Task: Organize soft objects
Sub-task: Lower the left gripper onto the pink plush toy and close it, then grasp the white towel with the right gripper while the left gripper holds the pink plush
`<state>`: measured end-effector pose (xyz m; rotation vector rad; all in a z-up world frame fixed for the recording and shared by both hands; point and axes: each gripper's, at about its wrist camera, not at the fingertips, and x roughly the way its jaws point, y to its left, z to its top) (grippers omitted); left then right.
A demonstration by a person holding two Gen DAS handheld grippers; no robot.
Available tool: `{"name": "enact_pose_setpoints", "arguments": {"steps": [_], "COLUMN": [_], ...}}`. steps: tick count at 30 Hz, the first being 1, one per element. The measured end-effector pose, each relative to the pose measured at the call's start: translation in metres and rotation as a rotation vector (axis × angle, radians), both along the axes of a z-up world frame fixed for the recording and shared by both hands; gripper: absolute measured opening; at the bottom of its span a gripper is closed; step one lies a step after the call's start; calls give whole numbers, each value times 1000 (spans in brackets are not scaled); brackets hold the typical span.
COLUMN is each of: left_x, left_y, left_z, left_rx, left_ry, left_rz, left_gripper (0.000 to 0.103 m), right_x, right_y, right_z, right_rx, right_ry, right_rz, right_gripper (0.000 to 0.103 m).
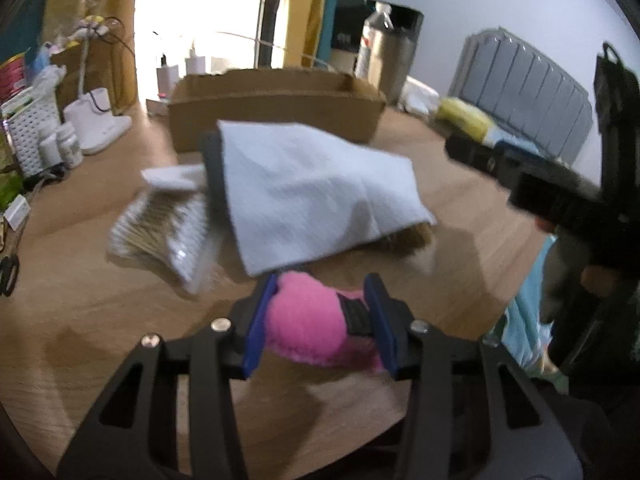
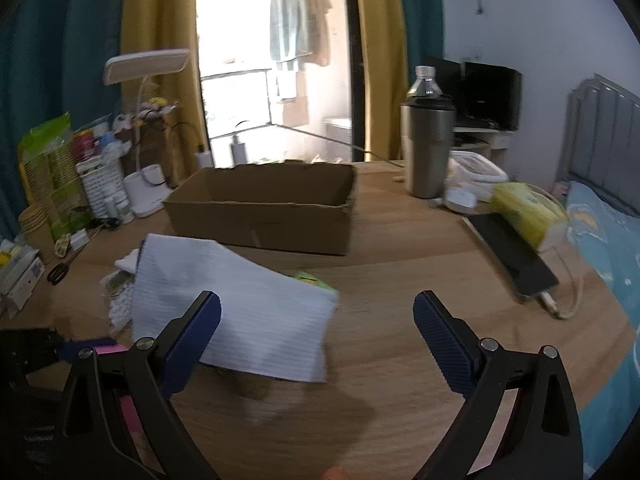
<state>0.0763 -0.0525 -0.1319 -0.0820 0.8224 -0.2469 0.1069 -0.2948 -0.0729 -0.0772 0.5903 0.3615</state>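
My left gripper [image 1: 318, 316] is shut on a pink plush item [image 1: 308, 320] with a black strap, low over the wooden table [image 1: 80, 320]. Both blue pads press its sides. Just beyond it lies a white cloth [image 1: 312, 192], draped over something brown at its right edge. A bubble-wrap packet [image 1: 160, 232] sits left of the cloth. An open cardboard box [image 1: 276, 104] stands behind. My right gripper [image 2: 317, 304] is open and holds nothing, hovering near the white cloth [image 2: 240, 312], whose far edge hides a green item [image 2: 306, 278]. The box [image 2: 264, 208] stands farther back.
A steel tumbler [image 2: 428, 148], a yellow tissue pack [image 2: 528, 208] and a phone on a cable [image 2: 512, 256] occupy the table's right side. A desk lamp [image 2: 146, 64], packets and scissors [image 2: 60, 272] crowd the left. A bed [image 2: 600, 220] adjoins the right edge.
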Motion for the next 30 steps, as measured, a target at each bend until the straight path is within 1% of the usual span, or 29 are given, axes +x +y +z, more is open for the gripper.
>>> {"name": "enact_pose_setpoints", "arguments": {"steps": [2,4,6,14,20,21,22,23,25,26,27,28,30], "left_x": [1,3,3,3,7,8,8,9,10,10,10,10,11], "left_y": [8,15,21,46,62,65,67,69,71,71,72,73,73], "left_z": [3,0,-1,17,26,26,26,25,25,25,25,26,26], "left_rx": [-12,-28,-43,-80,-103,-105,-107,-109,-114,-115,-115,-117,-117], "left_ry": [-13,-2,3,-59,-90,-92,-92,-91,-92,-94,-97,-99,-103], "left_rz": [17,25,29,68,92,97,100,103,106,107,109,111,113], "left_gripper": [45,45,44,44,44,44,44,44,44,44,44,44,44], "right_x": [4,7,10,22,33,33,34,34,34,34,33,33,32], "right_y": [10,19,27,57,72,73,75,78,81,82,82,83,83], "right_z": [-2,-5,-8,-19,-29,-31,-34,-36,-39,-40,-39,-39,-37], "right_rx": [-5,-13,-18,-33,-55,-58,-65,-74,-93,-95,-95,-96,-96], "right_ry": [13,27,44,100,144,152,163,170,176,178,174,170,163], "right_rz": [27,54,87,170,193,199,203,208,219,228,233,235,244], "right_gripper": [96,91,88,86,72,67,60,57,41,36,25,20,16]}}
